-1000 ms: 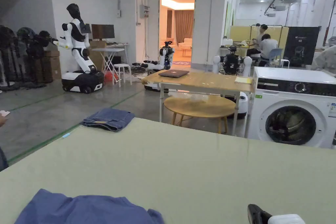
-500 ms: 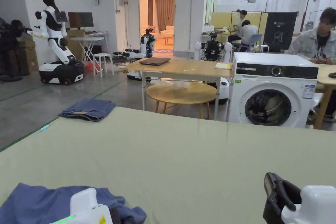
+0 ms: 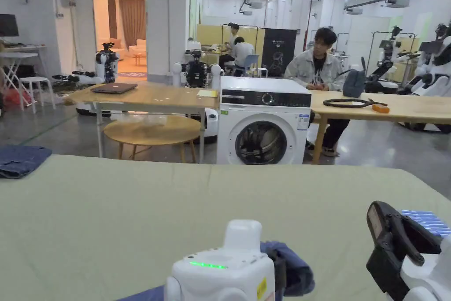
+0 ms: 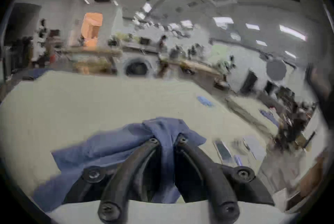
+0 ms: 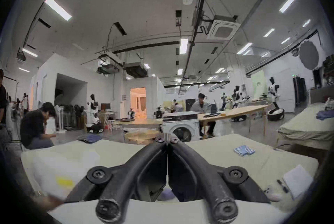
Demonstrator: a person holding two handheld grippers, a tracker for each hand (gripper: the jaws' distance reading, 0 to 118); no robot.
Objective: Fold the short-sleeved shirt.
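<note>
Shirt is clamped in the left gripper, trailing to its left; the right gripper, closed and empty, sits apart on the right

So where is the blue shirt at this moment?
In the left gripper view the blue shirt lies bunched on the green table, pinched between the left gripper jaws.

The left gripper sits low and near the middle of the head view, its white body toward the camera — its two black jaws nearly closed, pinching a bunch of blue shirt between their tips. The right gripper is held off to the right — raised, its jaws pressed fully together with nothing visible between them.
</note>
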